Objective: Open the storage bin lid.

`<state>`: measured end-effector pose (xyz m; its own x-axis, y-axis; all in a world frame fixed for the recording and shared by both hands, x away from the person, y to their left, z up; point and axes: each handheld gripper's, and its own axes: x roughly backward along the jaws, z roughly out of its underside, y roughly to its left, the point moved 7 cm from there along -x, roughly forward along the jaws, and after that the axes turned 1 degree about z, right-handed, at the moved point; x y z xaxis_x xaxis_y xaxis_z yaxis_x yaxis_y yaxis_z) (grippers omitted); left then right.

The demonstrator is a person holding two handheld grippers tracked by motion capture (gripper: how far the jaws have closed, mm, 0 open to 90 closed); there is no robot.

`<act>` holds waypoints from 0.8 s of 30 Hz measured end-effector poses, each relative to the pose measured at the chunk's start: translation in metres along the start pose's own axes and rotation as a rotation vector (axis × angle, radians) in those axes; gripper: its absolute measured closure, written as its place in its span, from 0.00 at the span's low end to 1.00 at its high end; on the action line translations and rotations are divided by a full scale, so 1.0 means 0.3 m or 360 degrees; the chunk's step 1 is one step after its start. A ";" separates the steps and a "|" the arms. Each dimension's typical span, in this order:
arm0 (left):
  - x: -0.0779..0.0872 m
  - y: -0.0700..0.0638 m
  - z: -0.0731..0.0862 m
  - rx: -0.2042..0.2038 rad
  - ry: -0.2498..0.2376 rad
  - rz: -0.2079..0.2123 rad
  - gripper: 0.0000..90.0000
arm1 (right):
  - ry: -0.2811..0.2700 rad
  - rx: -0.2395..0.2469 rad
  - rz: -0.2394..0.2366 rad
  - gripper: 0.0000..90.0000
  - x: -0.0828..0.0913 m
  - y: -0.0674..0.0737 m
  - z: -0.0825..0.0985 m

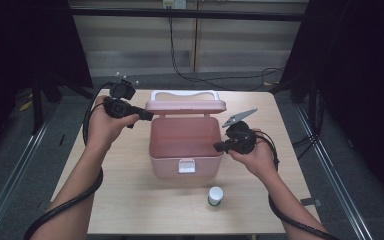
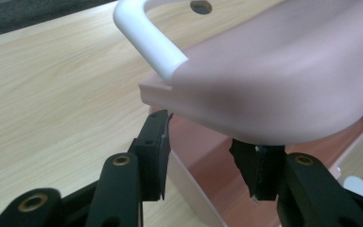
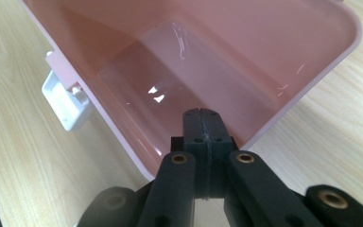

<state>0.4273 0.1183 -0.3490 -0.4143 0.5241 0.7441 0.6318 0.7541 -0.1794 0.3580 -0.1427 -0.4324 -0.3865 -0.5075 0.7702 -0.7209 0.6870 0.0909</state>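
— Box [image 1: 182, 145] sits mid-table [image 1: 130, 200], lid [image 1: 185, 106] up at the back; where are my tongs?
— From above: left tongs [image 1: 147, 116] at the lid's left corner, right tongs [image 1: 219, 146] at the right rim.
— Left view?
— Left tongs [image 2: 208, 158] apart, straddling the lid [image 2: 274, 80] edge, unclamped.
— Right view?
— Right tongs [image 3: 203, 137] together, empty, pointing into the box [image 3: 208, 61].

— Was any lettering readable on the pink box [image 1: 184, 145]?
— None; its lid, walls and white latch were plain.
— And the small bottle [image 1: 215, 196] in front of the box?
— Its label was too small to read.
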 end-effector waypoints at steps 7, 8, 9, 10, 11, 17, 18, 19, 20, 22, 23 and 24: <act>0.001 0.009 -0.023 -0.0015 -0.0037 -0.0047 0.63 | -0.0001 -0.0010 -0.0022 1.00 -0.008 -0.001 0.006; 0.001 0.010 -0.027 -0.0025 -0.0047 -0.0056 0.63 | 0.0000 -0.0011 -0.0023 1.00 -0.009 0.000 0.007; 0.001 0.010 -0.030 -0.0027 -0.0055 -0.0057 0.63 | -0.0005 -0.0007 -0.0026 1.00 -0.010 0.001 0.007; 0.001 0.011 -0.033 -0.0026 -0.0068 -0.0064 0.64 | -0.0004 -0.0008 -0.0028 1.00 -0.012 0.001 0.008; 0.001 0.012 -0.036 -0.0036 -0.0070 -0.0068 0.65 | -0.0005 -0.0007 -0.0031 1.00 -0.012 0.001 0.009; -0.001 0.016 -0.051 -0.0009 -0.0068 -0.0056 0.73 | 0.0003 -0.0006 -0.0037 1.00 -0.013 0.002 0.010; -0.001 0.016 -0.054 -0.0008 -0.0072 -0.0065 0.75 | 0.0000 -0.0011 -0.0042 1.00 -0.014 0.002 0.010; -0.001 0.014 -0.056 -0.0005 -0.0064 -0.0065 0.77 | 0.0000 -0.0010 -0.0043 1.00 -0.013 0.001 0.010; -0.002 0.012 -0.059 -0.0005 -0.0061 -0.0055 0.80 | -0.0001 -0.0010 -0.0044 1.00 -0.014 0.002 0.010; -0.001 0.013 -0.065 0.0001 -0.0063 -0.0077 0.84 | -0.0001 -0.0009 -0.0044 1.00 -0.014 0.002 0.010; 0.001 0.014 -0.068 -0.0001 -0.0057 -0.0089 0.85 | -0.0002 -0.0006 -0.0044 1.00 -0.014 0.001 0.010; 0.005 0.017 -0.070 0.0014 -0.0058 -0.0091 0.87 | -0.0003 -0.0005 -0.0046 1.00 -0.015 0.002 0.010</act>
<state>0.4437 0.1147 -0.3353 -0.4732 0.4938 0.7295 0.6005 0.7867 -0.1430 0.3576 -0.1418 -0.4376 -0.3667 -0.5282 0.7659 -0.7298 0.6738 0.1152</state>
